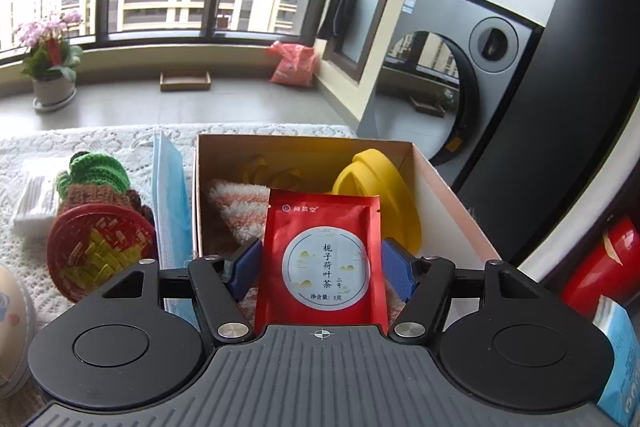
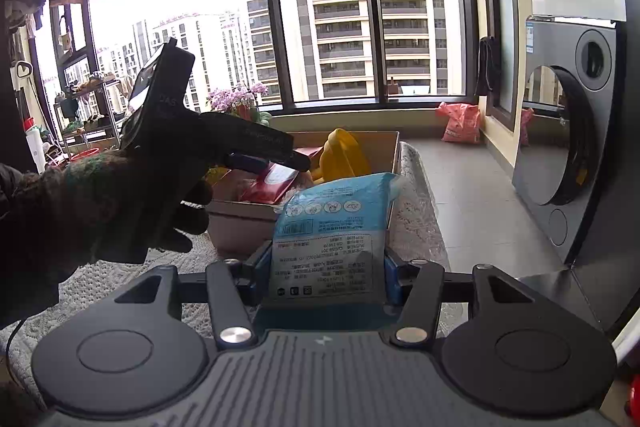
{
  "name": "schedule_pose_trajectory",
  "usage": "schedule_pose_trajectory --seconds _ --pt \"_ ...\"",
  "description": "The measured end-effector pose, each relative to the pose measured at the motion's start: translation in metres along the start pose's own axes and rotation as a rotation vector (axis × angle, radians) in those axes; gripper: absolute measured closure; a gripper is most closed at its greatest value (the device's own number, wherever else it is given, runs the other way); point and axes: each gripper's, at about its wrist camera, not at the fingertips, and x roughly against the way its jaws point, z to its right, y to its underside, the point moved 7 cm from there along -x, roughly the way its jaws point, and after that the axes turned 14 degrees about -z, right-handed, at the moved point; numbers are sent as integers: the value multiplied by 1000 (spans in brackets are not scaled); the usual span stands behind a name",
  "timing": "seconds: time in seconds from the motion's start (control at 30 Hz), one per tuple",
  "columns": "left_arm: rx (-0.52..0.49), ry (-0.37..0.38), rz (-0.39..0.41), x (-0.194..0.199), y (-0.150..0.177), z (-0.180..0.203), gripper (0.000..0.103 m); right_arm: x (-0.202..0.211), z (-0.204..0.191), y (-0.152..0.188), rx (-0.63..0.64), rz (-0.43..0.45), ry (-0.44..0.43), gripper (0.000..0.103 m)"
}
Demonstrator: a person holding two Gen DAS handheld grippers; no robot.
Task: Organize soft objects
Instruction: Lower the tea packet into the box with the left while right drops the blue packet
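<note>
Currently left gripper point(image 1: 320, 269) stands released around the light, slippery red foil tea sachet point(image 1: 320, 259) over the cardboard box point(image 1: 448, 195); right gripper point(image 2: 326, 267) clamps the soft blue-white plastic pack point(image 2: 332, 227) low, at its sides.

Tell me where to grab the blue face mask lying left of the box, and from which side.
Take the face mask by its long top edge, coming straight down from above. It seems to stand on edge in the narrow gap between the box and the woven basket, so its flat faces are blocked and only that thin edge looks free for the fingers to straddle.
</note>
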Motion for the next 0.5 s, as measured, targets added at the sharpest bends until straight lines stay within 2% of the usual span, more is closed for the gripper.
schedule_pose_trajectory --seconds 0.13,0.2,0.27,0.33,0.4,0.43,0.5 --pt "10 47 91 35 -1 -11 33 -31 11 -50 -54 26 -34 50" --pt "8 52 111 46 2 -14 33 -60 15 -75 -71 9 -25 49" --pt "-9 73 72 44 8 -14 33 -96 16 -92 -70 -78 -15 48" --pt "-22 96 27 37 13 -16 33 -118 16 -97 -66 -149 2 40" --pt "-33 101 11 31 15 -17 33 -123 13 -99 -49 -166 21 33" --pt "-35 99 12 30 15 -17 34 -118 12 -101 -32 -148 32 27" --pt "-35 100 34 31 13 -17 34 -98 8 -103 1 -87 61 23"
